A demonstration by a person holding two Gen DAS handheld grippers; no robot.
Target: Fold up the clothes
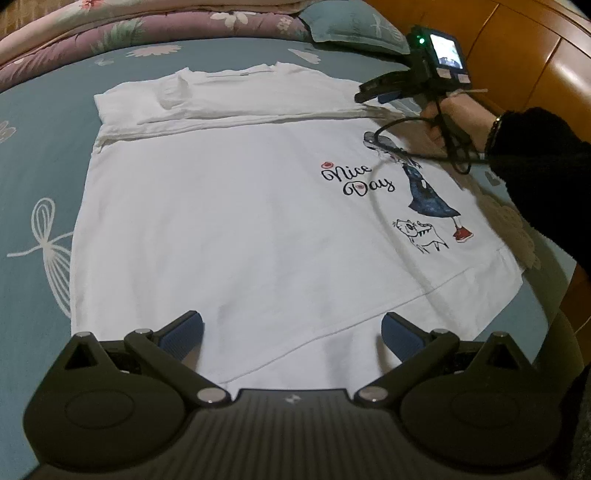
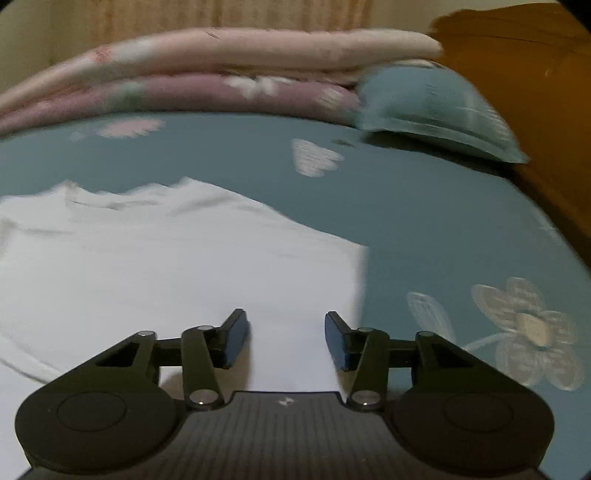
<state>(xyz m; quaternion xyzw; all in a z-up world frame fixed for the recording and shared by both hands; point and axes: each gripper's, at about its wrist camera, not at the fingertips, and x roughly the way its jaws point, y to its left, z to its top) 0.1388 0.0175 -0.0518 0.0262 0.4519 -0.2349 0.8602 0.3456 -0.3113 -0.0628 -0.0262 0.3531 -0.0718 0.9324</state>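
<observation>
Bed (image 1: 33, 155): teal floral sheet, folded pink and mauve quilts (image 1: 110, 33) along the far side, teal pillow (image 1: 354, 26) at the far right, by an orange-brown wooden board.

Task's thing: white cotton T-shirt with a "Nice Day" girl-and-cat print (image 1: 229, 221), lying flat on the sheet. Its far part looks already turned over onto the body, forming a straight ridge running left to right; which part that flap is cannot be told. The stitched edge lies nearest the left tongs. Long axis runs roughly left to right across the left wrist view.

Left tongs (image 1: 291, 332): jaws spread wide, holding nothing, hovering low over the near stitched edge, pointing across the cloth toward the folded ridge.

Right tongs (image 1: 373, 92): at the shirt's far right end by the ridge, held by a hand in a black sleeve, cable trailing over the print. The right wrist view is motion-blurred; there the jaws stand parted, nothing between them, above the shirt's right border.

Judgement: each end has its own tongs nearest. The scene fits a part-folded shirt; how much folding remains is unsettled.
</observation>
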